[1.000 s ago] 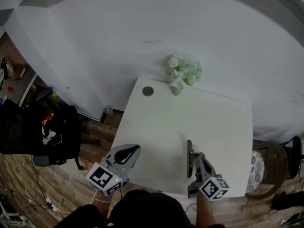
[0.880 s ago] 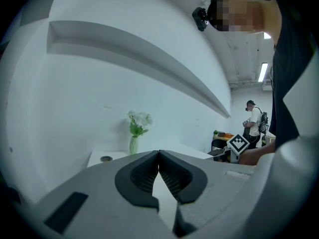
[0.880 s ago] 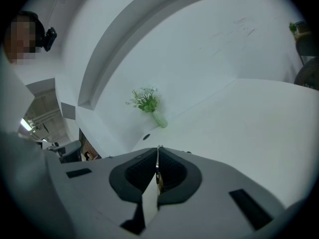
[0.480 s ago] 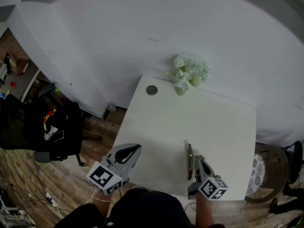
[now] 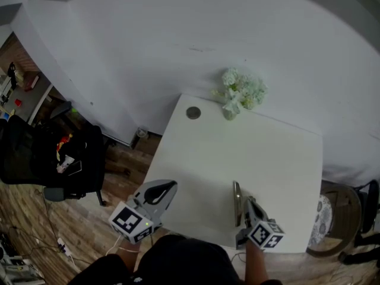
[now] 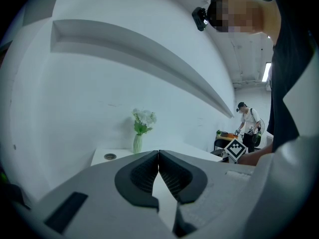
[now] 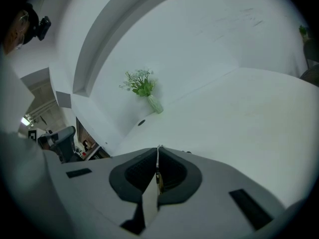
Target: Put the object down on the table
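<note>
lowered, right claw [image 5: 246, 203] pinches flat object [image 5: 237, 201], left claw [image 5: 171, 186] closed empty, vase [image 5: 230, 112] far behind.

The thin object [image 5: 237, 192] in the right gripper [image 7: 158, 156] shows only edge-on, unidentifiable.

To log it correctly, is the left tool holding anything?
No, the left tool is shut, with nothing between its jaws.

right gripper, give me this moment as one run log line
right gripper: shut on thin flat object | object: edge-up over table, not released | left gripper: shut, empty
</note>
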Action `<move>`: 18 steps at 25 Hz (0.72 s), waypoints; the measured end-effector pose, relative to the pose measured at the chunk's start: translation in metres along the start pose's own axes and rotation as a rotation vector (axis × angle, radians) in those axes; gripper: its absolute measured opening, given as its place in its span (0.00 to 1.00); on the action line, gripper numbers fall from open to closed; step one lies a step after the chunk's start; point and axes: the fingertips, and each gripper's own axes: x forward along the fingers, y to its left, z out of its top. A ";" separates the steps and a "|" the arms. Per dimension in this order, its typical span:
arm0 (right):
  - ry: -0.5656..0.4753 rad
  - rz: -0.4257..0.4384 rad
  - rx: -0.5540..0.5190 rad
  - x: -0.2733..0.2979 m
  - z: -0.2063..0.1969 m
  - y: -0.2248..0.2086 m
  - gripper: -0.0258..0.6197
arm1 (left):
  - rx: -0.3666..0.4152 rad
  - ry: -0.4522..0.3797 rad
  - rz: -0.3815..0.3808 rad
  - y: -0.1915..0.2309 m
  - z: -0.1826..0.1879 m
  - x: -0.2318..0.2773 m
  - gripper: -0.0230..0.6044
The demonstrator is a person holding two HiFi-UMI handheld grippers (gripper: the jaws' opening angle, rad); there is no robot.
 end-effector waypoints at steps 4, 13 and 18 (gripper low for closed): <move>0.018 0.003 0.007 0.004 -0.004 -0.002 0.04 | 0.001 0.002 0.002 0.002 0.000 0.000 0.03; 0.028 0.012 0.039 0.008 -0.002 -0.007 0.05 | -0.004 0.003 0.007 0.005 0.000 0.001 0.03; 0.028 0.005 0.052 0.009 0.000 -0.011 0.06 | -0.002 0.005 0.007 0.005 0.001 0.002 0.03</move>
